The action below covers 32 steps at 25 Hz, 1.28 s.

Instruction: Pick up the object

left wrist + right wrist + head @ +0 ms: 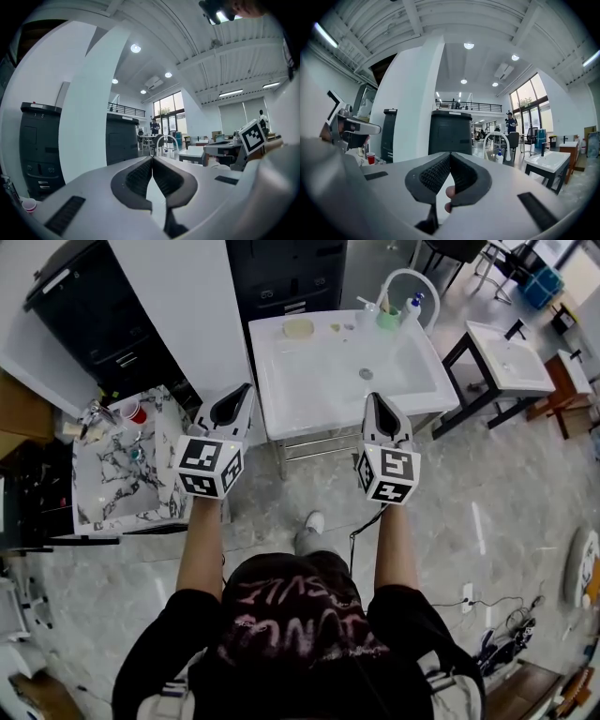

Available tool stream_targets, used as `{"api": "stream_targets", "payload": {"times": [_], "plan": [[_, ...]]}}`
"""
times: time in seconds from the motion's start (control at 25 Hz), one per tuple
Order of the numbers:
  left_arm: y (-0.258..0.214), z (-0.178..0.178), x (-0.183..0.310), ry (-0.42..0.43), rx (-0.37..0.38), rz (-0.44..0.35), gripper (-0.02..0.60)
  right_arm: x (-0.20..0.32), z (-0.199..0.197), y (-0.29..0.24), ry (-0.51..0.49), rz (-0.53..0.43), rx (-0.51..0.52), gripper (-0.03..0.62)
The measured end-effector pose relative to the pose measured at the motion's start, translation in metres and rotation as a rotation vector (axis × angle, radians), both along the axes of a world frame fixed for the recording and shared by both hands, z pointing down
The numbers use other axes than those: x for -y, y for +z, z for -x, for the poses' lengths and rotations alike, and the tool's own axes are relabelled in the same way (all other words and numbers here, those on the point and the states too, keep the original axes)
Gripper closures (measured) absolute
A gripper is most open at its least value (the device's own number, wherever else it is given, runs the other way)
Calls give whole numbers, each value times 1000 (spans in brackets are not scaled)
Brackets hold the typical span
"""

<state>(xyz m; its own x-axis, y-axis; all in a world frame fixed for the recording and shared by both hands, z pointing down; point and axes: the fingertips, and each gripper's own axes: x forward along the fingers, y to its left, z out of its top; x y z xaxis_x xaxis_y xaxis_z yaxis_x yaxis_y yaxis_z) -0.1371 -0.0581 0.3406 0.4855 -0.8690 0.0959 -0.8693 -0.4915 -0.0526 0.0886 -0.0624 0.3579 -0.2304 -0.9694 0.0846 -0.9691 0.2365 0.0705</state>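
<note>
A white sink basin [319, 381] on a metal stand is straight ahead of me. On its back rim lie a pale yellow bar [298, 327] and a small bit [336, 328]; a green cup [388, 319] and a spray bottle [412, 306] stand by the arched white faucet [403, 277]. My left gripper [246, 390] hovers at the basin's left front corner, its jaws shut with nothing between them [152, 158]. My right gripper [373, 397] is over the front rim, also shut and empty [450, 153]. Both point level toward the back.
A marble-patterned table [112, 493] with a red cup [138, 413] and clutter stands at the left. Black cabinets [281, 277] and a white pillar [178, 306] rise behind. A second sink [511, 357] is at the right. Cables lie on the floor at lower right.
</note>
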Motion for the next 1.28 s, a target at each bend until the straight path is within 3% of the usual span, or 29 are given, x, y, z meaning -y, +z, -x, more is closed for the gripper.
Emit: {"api": "stream_targets", "payload": {"times": [0.52,0.88,1.28], "plan": [[-15,-56,100,-50,50,-6,565,112,-34,1,-92,17,21,579],[-5,-60,132,-72,61,13,565,151,-32,8,-127,26,28,579],[5,-65,186,-15,61,19,565,195,-32,12,-80,27,18,579]]}}
